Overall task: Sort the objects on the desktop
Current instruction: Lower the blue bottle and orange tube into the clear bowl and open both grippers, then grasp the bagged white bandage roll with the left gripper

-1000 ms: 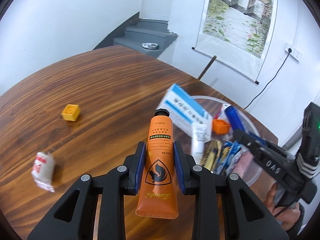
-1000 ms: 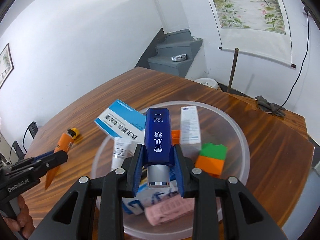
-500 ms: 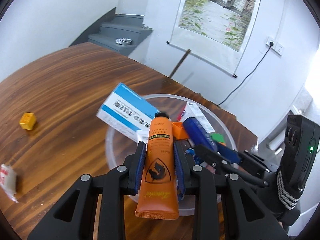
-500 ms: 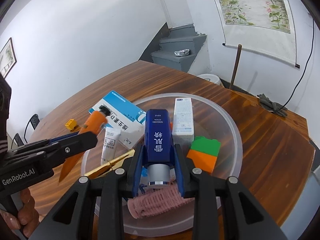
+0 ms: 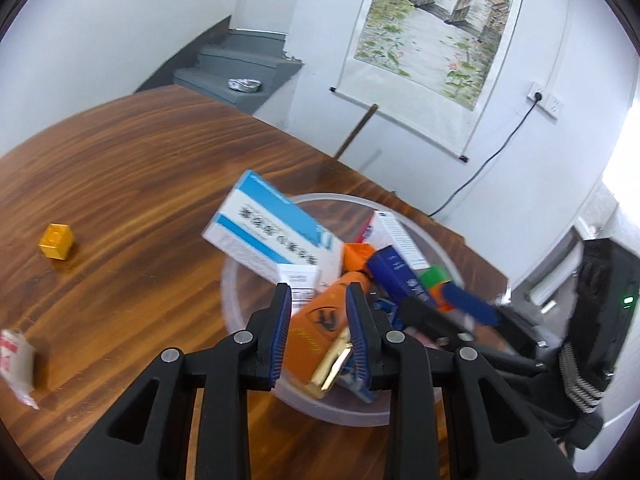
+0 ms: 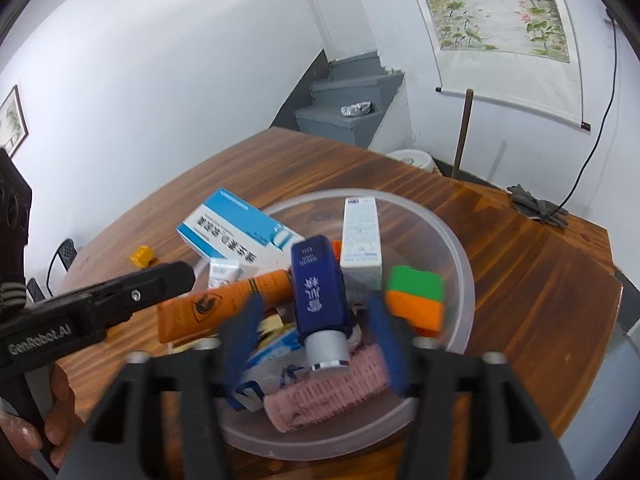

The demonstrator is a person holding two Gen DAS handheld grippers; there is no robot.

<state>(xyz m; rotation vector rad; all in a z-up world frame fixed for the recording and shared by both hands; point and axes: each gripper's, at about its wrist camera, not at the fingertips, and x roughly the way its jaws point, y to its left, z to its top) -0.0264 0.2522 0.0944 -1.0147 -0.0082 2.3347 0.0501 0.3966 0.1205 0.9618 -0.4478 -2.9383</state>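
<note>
Bowl: a clear plastic bowl (image 6: 460, 248) is set on the round wooden table (image 5: 132, 152). From near to far it holds a pink knitted roll (image 6: 332, 392), a blue bottle (image 6: 318, 292), an orange tube (image 6: 224, 308), a green-and-orange block (image 6: 416, 296), a white carton (image 6: 360, 236) and a blue-and-white box (image 6: 236, 228) leaning over the rim.
Left gripper (image 5: 320, 320): parted; the orange tube lies tilted between the blue pads, not clamped.
Right gripper (image 6: 316, 340): spread wide and blurred; the blue bottle is released between the fingers, resting in the bowl.
Left view only: a white wrapped packet (image 5: 16, 360) near the table edge and, farther off, a yellow block (image 5: 56, 242), both outside the bowl.
Right view only: grey gloves (image 6: 538, 208) at the far table edge.
</note>
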